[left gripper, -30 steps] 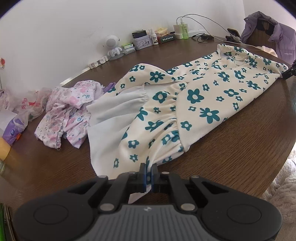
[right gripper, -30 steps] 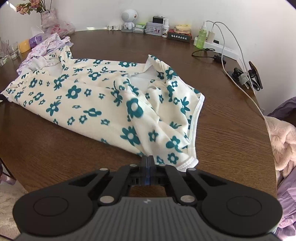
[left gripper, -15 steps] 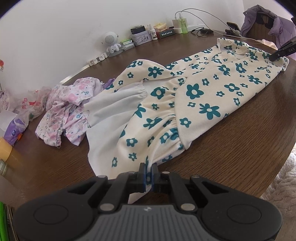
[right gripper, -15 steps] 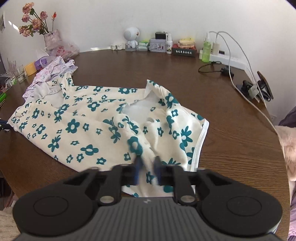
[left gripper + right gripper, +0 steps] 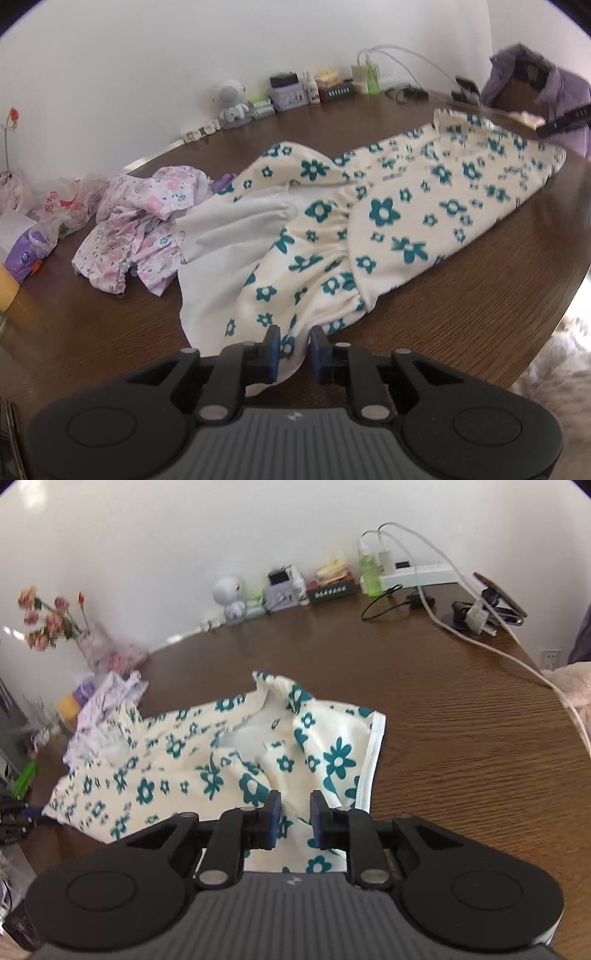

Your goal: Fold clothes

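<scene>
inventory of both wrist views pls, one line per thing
floral dress: 1, cream with teal flowers, spread across table
pink floral garment: 1, pink-white, crumpled beside dress
table: 1, dark brown wood
toy robot: 1, white, by wall
power strip: 1, white, back edge, cables plugged
flowers: 1 bunch, pink, far corner
purple jacket: 1, beyond table
left gripper: black, jaws opening, dress hem between
right gripper: black, jaws opening over dress

Cream dress (image 5: 388, 236) with teal flower print, white lining exposed: spread flat, partly folded lengthwise, across frame centre. Pink floral garment (image 5: 136, 229): crumpled heap, left of centre, touching dress.
</scene>
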The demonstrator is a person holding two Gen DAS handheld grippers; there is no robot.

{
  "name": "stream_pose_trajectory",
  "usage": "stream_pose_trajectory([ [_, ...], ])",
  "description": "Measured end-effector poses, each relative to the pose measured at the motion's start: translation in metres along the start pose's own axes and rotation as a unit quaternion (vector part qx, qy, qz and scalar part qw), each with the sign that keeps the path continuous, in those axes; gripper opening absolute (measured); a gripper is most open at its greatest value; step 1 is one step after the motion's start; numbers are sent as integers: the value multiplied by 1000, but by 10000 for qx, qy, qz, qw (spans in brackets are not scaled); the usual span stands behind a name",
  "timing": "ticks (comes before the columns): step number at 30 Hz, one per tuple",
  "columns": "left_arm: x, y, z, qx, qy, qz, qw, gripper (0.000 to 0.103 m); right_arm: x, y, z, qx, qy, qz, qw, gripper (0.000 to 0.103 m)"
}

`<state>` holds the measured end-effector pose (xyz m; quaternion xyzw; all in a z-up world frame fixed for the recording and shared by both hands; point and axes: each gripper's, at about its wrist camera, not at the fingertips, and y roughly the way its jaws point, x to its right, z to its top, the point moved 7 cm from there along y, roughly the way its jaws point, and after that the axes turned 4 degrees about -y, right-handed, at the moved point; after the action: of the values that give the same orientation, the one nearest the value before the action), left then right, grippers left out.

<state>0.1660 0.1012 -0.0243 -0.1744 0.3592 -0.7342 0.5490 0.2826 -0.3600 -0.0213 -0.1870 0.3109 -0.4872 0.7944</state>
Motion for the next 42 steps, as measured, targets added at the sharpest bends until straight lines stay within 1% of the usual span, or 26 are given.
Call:
stream_pose_trajectory([
  [1, 2, -8, 9, 208, -133, -162, 9996, 27, -7, -8, 3, 110, -59, -7, 9999, 17],
  [3, 9, -20, 26, 575, -349, -454, 9967, 50, -32, -11, 2, 136, -447, -54, 9989, 17],
  [5, 17, -16, 39, 686, -399, -523, 9955, 53, -58, -1, -5, 90, -801, -57, 9967, 17],
  [7, 25, 2, 46, 593, -362, -455, 9965, 53, -77, 14, -12, 19, -1009, 0, 9949, 17],
  [8, 25, 12, 44, 479, -425, -461, 9969, 50, -79, 21, -16, -23, -1043, -58, 9945, 17],
  [9, 25, 23, 42, 365, -488, -467, 9970, 41, -78, 27, -19, -65, -1067, -142, 9942, 17],
  [10, 22, 33, 38, 227, -572, -475, 9970, 36, -77, 34, -23, -107, -1091, -227, 9937, 17],
  [11, 18, 40, 32, 132, -638, -486, 9967, 27, -77, 40, -26, -149, -1116, -312, 9932, 17],
  [13, 10, 54, 20, -54, -773, -511, 9957, 28, -58, 40, -32, -199, -1051, -601, 9924, 17],
  [14, 6, 54, 18, -3, -932, -608, 9938, 28, -47, 37, -35, -220, -965, -682, 9927, 10],
  [15, 4, 53, 16, 15, -969, -639, 9932, 27, -36, 34, -37, -241, -878, -763, 9929, 0],
  [19, 9, 52, 15, 55, -718, -544, 9959, 27, -25, 30, -43, -251, -695, -754, 9944, 0],
  [23, 7, 52, 19, -60, -698, -589, 9958, 28, -32, 29, -39, -393, -749, -761, 9935, 0],
  [24, 7, 48, 24, -21, -655, -587, 9961, 28, -34, 29, -38, -431, -765, -763, 9932, 2],
  [25, 7, 42, 29, 23, -611, -584, 9964, 27, -38, 25, -33, -441, -737, -639, 9943, 2],
  [26, 6, 33, 38, 183, -544, -588, 9966, 30, -44, 19, -27, -387, -748, -531, 9950, 5],
  [28, 3, 17, 60, 471, -543, -604, 9956, 52, -58, 2, -5, -168, -875, -393, 9952, 15],
  [29, 1, 9, 70, 615, -543, -611, 9948, 71, -63, -4, 6, -102, -938, -378, 9948, 33],
  [30, -2, 4, 84, 757, -548, -620, 9937, 83, -66, -7, 18, -35, -1017, -402, 9940, 56],
  [31, -4, 0, 98, 896, -554, -629, 9924, 86, -69, -10, 31, 33, -1100, -433, 9930, 68],
  [32, -8, 1, 112, 944, -605, -634, 9917, 93, -71, -10, 42, 68, -1165, -532, 9917, 94],
  [33, -13, 5, 126, 902, -676, -649, 9915, 97, -71, -6, 55, 43, -1273, -663, 9896, 103],
  [35, -16, 19, 152, 689, -789, -710, 9920, 103, -70, 8, 78, -100, -1498, -881, 9847, 103],
  [37, -18, 40, 173, 413, -837, -787, 9925, 103, -68, 30, 96, -379, -1652, -988, 9806, 103],
  [39, -21, 65, 192, 95, -829, -847, 9929, 103, -66, 58, 108, -689, -1815, -992, 9759, 103],
  [42, -23, 105, 208, -235, -667, -823, 9941, 103, -60, 98, 121, -1127, -2109, -951, 9663, 102],
])
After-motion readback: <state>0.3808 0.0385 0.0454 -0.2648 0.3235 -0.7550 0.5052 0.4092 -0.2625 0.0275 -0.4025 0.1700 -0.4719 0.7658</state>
